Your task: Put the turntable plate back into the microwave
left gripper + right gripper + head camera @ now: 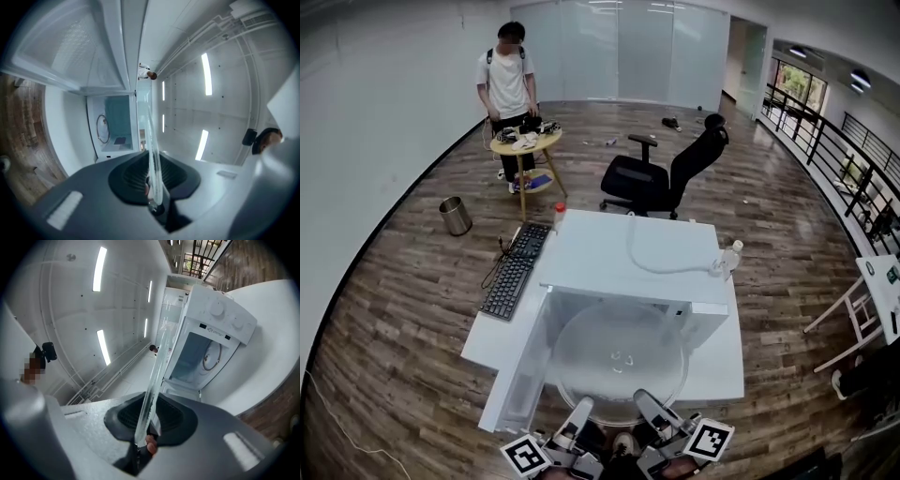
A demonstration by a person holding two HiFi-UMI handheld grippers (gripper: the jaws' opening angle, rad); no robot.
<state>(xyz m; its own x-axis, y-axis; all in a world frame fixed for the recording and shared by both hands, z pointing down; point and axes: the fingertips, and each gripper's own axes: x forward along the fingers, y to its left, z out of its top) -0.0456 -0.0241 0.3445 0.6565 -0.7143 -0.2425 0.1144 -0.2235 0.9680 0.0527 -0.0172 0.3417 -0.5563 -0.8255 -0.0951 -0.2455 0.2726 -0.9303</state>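
Sliding it in: the person should keep the turntable plate level, feed it squarely into the open microwave, and centre it over the roller ring.
Left gripper: jaws partly closed, pinching the plate's near rim.
Right gripper: likewise clamped on that rim.
Plate position: held in the air just before the cavity.

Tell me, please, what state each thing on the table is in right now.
microwave door: swung fully open.
turntable plate: held in front of the opening, not yet inside.
left hand-held gripper: shut on the turntable plate's near edge.
right hand-held gripper: shut on the same edge.
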